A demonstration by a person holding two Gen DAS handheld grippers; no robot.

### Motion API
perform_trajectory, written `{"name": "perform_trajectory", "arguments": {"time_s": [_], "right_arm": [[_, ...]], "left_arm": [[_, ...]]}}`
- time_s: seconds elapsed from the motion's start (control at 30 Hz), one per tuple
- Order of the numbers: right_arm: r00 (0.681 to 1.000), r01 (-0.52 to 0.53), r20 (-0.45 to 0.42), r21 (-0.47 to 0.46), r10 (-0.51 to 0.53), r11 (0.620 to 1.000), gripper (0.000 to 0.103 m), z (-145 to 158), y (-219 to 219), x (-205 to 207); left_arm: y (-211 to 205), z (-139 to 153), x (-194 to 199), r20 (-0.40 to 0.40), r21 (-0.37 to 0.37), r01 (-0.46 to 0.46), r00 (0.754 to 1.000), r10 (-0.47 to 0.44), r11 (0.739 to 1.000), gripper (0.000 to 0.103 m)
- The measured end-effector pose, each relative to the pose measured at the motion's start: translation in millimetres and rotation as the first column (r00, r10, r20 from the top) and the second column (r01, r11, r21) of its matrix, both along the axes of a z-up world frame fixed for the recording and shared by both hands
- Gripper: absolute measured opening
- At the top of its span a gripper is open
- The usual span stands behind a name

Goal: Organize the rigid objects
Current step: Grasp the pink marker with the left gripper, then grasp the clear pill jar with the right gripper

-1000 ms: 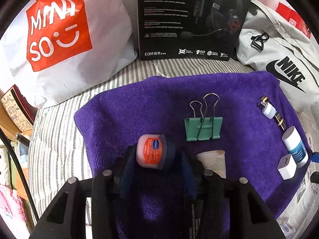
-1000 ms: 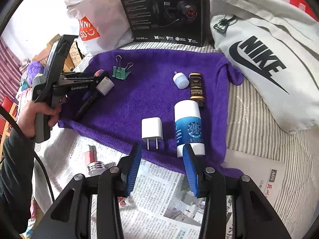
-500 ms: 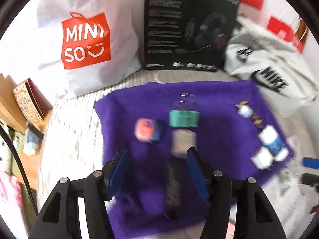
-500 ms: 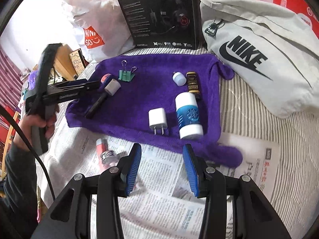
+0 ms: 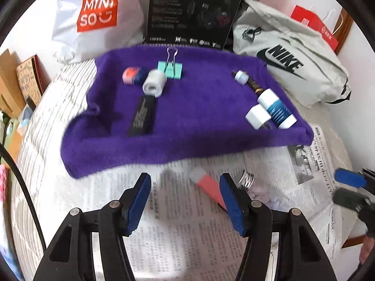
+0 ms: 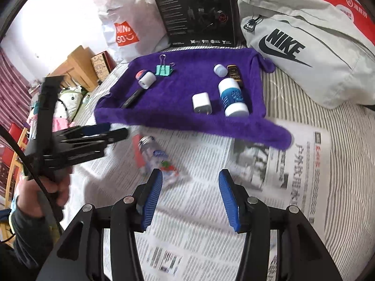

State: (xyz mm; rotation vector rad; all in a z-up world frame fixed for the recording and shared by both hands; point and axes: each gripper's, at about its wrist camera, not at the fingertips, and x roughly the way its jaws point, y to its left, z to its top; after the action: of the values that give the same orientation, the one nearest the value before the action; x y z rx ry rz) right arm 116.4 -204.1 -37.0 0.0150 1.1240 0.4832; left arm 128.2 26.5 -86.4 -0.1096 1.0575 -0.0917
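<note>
left gripper [image 5: 185,195] angled down, jaws parted – right gripper [image 6: 189,199] likewise, empty

Both fisheye views are bright with soft daylight that washes the white wall [image 6: 58,11] at upper left to glare, straight edges bend toward the dark round border, and motion blur smears the printed newspaper [image 5: 187,234] and the soft-edged purple towel [image 5: 187,128].

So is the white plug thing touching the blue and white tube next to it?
Cannot tell. In the right wrist view purple towel shows between the white plug and the tube; in the blurred left wrist view they overlap.
</note>
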Motion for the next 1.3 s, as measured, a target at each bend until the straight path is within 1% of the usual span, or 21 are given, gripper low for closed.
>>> {"name": "perform_trajectory", "arguments": {"time_s": [0.13,0.27,0.37,0.5,0.57,0.63,0.7,0.77,0.87,0.93,0.97,1.0,1.03,1.1,1.2,1.3], "right_arm": [[1.0,-0.011,-0.006,0.007,0.011,1.0,0.05,-2.5,-3.9,-16.2],[1.0,-0.015,-0.017,0.006,0.015,1.0,0.05,-8.9,-6.9,-28.0],[0.999,-0.017,-0.03,0.004,0.017,1.0,0.05,-14.3,-8.4,-32.2],[0.999,-0.016,-0.031,-0.014,0.016,1.0,0.05,-18.7,-11.8,-35.3],[0.999,-0.009,-0.037,-0.004,0.009,1.0,0.05,-20.7,-15.7,-35.3],[0.999,-0.002,-0.043,0.002,0.002,1.0,0.05,-22.5,-17.8,-34.3],[0.999,-0.003,-0.047,0.001,0.003,1.0,0.05,-23.9,-18.0,-33.3],[0.999,-0.006,-0.047,-0.001,0.006,1.0,0.05,-24.5,-17.1,-32.1],[0.999,-0.008,-0.046,-0.001,0.008,1.0,0.05,-24.3,-14.2,-29.8],[0.999,-0.013,-0.043,-0.001,0.013,1.0,0.05,-24.6,-11.4,-28.4],[0.999,-0.015,-0.04,-0.003,0.015,1.0,0.05,-25.2,-9.7,-27.5],[0.999,-0.017,-0.039,-0.005,0.017,1.0,0.05,-25.9,-8.3,-26.6],[0.999,-0.022,-0.039,-0.01,0.021,1.0,0.05,-27.4,-5.4,-24.5],[0.999,-0.034,-0.037,-0.02,0.033,0.999,0.05,-29.1,-0.3,-20.7],[0.997,-0.072,-0.03,-0.042,0.071,0.997,0.05,-31.5,15.1,-12.9],[0.992,-0.123,-0.02,-0.049,0.122,0.991,0.05,-34.3,35.8,-4.3]], "left_arm": [[-6.7,-5.9,2.2,-0.019,-0.009,-0.024,1.0,0.023,1.0,0.059],[-25.2,-15.4,8.0,-0.041,0.043,-0.018,0.999,0.02,0.999,0.059],[-37.2,-20.2,10.4,-0.056,0.043,-0.013,0.998,0.016,0.999,0.059],[-45.9,-21.4,3.7,-0.065,0.108,0.012,0.998,-0.005,0.994,0.059],[-42.5,-21.2,-3.5,-0.063,0.131,0.019,0.998,-0.011,0.991,0.059],[-34.4,-21.6,-10.8,-0.057,0.167,0.002,0.998,0.008,0.986,0.06],[-25.4,-21.1,-15.6,-0.048,0.155,-0.021,0.998,0.028,0.988,0.06],[-22.4,-20.8,-14.9,-0.044,0.141,-0.023,0.999,0.03,0.99,0.06],[-30.6,-21.1,-12.5,-0.045,0.145,0.017,0.999,-0.01,0.989,0.057],[-36.8,-20.3,-10.9,-0.041,0.152,0.042,0.999,-0.036,0.987,0.043],[-38.9,-19.5,-11.1,-0.039,0.149,0.047,0.998,-0.042,0.988,0.038],[-40.0,-18.7,-12.1,-0.033,0.151,0.049,0.998,-0.045,0.987,0.026],[-40.4,-18.2,-12.6,-0.029,0.149,0.05,0.999,-0.047,0.988,0.019],[-37.3,-17.7,-16.0,-0.025,0.129,0.058,0.998,-0.055,0.99,0.017],[-25.5,-16.4,-21.6,-0.028,0.1,0.052,0.998,-0.05,0.994,0.017],[-9.7,-16.4,-24.3,-0.034,0.109,0.028,0.999,-0.025,0.994,0.017]]}}
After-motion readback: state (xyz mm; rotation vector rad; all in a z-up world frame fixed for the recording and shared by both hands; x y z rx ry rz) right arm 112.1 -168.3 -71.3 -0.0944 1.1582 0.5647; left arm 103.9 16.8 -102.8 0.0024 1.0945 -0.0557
